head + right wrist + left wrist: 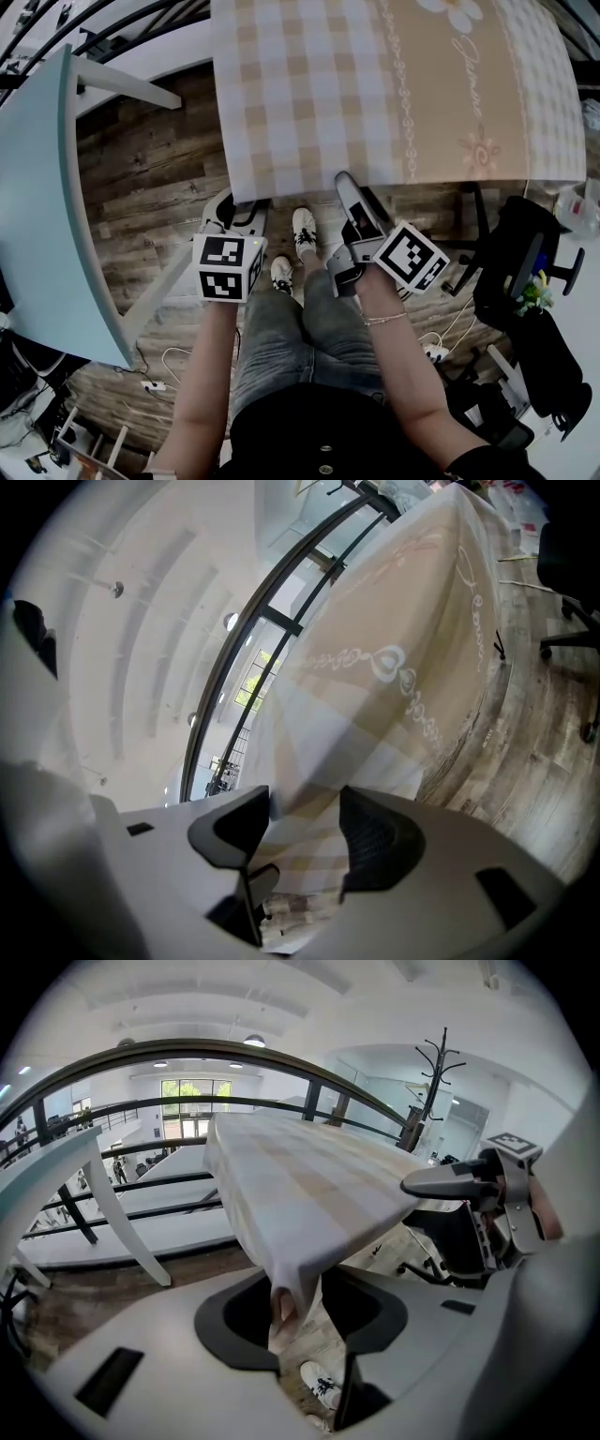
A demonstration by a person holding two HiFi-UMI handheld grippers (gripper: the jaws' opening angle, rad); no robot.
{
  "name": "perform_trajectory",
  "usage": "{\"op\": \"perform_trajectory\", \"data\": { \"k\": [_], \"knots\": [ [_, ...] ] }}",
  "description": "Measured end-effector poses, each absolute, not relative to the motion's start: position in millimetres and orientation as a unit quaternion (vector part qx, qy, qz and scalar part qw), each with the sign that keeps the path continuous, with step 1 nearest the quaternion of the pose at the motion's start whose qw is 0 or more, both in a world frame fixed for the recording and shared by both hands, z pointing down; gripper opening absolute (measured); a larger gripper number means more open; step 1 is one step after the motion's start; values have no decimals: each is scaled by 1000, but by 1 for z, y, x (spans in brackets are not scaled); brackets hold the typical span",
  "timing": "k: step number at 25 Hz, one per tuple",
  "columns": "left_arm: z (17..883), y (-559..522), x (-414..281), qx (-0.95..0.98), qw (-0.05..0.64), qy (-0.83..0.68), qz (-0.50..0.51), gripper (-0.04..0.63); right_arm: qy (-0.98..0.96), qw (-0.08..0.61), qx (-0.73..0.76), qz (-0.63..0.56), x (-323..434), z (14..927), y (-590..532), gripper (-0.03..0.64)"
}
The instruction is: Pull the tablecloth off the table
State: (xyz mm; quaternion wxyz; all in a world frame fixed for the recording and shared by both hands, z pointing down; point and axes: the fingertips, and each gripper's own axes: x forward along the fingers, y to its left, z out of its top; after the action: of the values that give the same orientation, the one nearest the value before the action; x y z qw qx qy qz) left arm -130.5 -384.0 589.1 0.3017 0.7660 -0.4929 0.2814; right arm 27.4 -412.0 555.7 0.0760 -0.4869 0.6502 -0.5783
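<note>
Left gripper stands half open around the tablecloth's hanging corner, pads not pressing; right gripper, at its 3 o'clock, gapes around the hem

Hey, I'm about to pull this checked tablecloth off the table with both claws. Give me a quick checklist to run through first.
1. Corner of the tablecloth inside the left claw: ok, it hangs between the jaws.
2. Left claw clamped on it: not ok, the jaws stand apart.
3. Near edge inside the right claw: ok, the cloth lies between the jaws.
4. Right claw clamped: not ok, the jaws stand wide apart.
5. Nothing standing on the cloth: ok on the part the head view shows. The far end is out of frame, so cannot tell.
6. Room on the right: cannot tell, the black chair stands close.
</note>
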Motion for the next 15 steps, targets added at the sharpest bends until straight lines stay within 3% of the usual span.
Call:
{"op": "perform_trajectory", "data": {
  "k": [12, 15],
  "knots": [
    [584, -373, -135, 781, 306, -470, 275, 64, 639, 114, -481, -589, 27, 551, -402, 181],
    [579, -370, -133, 785, 302, -467, 273, 48, 652, 109, -480, -577, 26, 545, -400, 132]
  ]
}}
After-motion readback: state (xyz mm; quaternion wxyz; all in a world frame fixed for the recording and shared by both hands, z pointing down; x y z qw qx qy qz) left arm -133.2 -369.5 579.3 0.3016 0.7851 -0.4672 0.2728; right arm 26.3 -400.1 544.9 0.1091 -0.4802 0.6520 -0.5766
